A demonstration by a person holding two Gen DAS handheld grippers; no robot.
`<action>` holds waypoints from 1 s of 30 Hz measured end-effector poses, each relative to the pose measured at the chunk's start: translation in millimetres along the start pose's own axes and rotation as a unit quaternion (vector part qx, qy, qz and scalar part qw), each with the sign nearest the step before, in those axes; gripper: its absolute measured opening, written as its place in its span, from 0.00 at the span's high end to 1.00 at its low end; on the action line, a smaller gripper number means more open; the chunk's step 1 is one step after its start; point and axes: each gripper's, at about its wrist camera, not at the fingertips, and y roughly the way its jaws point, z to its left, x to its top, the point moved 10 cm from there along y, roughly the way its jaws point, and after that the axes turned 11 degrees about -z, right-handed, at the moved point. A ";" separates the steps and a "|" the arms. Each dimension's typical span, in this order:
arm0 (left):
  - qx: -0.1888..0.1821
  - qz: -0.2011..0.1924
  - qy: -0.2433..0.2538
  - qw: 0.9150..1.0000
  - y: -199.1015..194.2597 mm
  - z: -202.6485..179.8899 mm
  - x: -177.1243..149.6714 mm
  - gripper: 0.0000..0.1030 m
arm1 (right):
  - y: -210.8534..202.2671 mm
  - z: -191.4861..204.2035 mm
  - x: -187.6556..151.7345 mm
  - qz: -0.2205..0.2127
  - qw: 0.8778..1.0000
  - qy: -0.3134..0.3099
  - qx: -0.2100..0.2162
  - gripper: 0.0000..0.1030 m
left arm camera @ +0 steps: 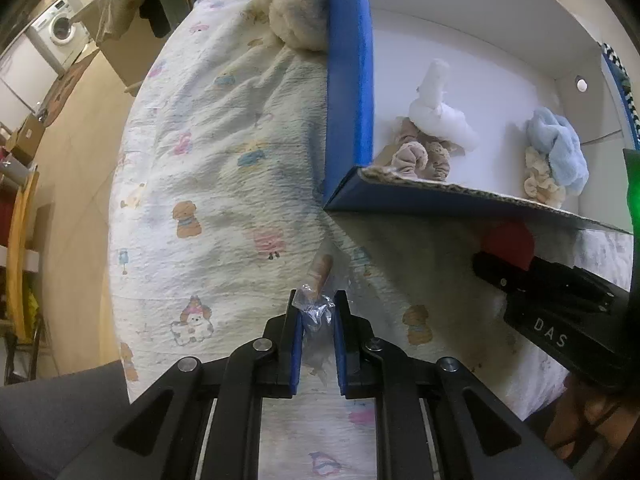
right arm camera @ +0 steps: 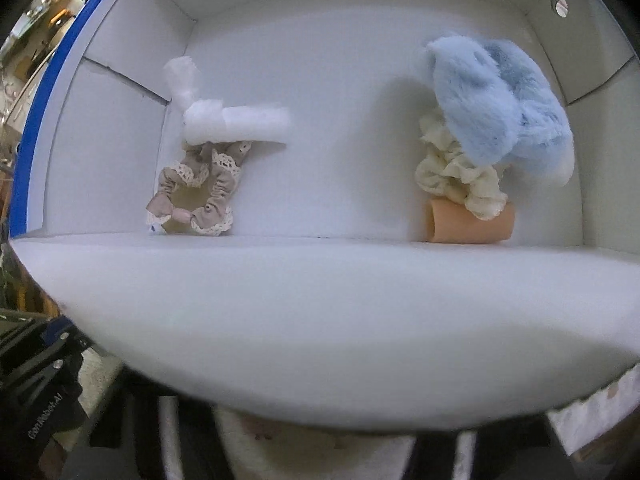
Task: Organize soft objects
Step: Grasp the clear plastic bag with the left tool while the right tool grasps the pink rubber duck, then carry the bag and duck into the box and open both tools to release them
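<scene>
The left gripper (left arm camera: 317, 314) pinches a crinkled clear wrapper (left arm camera: 314, 310) with a tan piece inside, its long axis pointing forward over the printed quilt (left arm camera: 208, 168). The right gripper's fingers are hidden by the blue box's (left arm camera: 348, 80) near wall; its state cannot be told. Inside lie a beige scrunchie (right arm camera: 196, 192), white cloth (right arm camera: 228, 122), blue plush (right arm camera: 500, 108), cream scrunchie (right arm camera: 456, 176) and tan tube (right arm camera: 468, 222), with bare floor between the two groups.

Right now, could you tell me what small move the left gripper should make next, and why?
Probably lift and carry right toward the blue box: the left gripper pinches a clear plastic packet above the bedsheet, while scrunchies already sit inside.
</scene>
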 end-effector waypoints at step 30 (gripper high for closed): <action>0.009 -0.106 -0.025 0.994 -104.8 -18.9 22.5 0.88 | -116.1 -44.6 -15.7 -0.081 0.994 0.014 0.069 0.54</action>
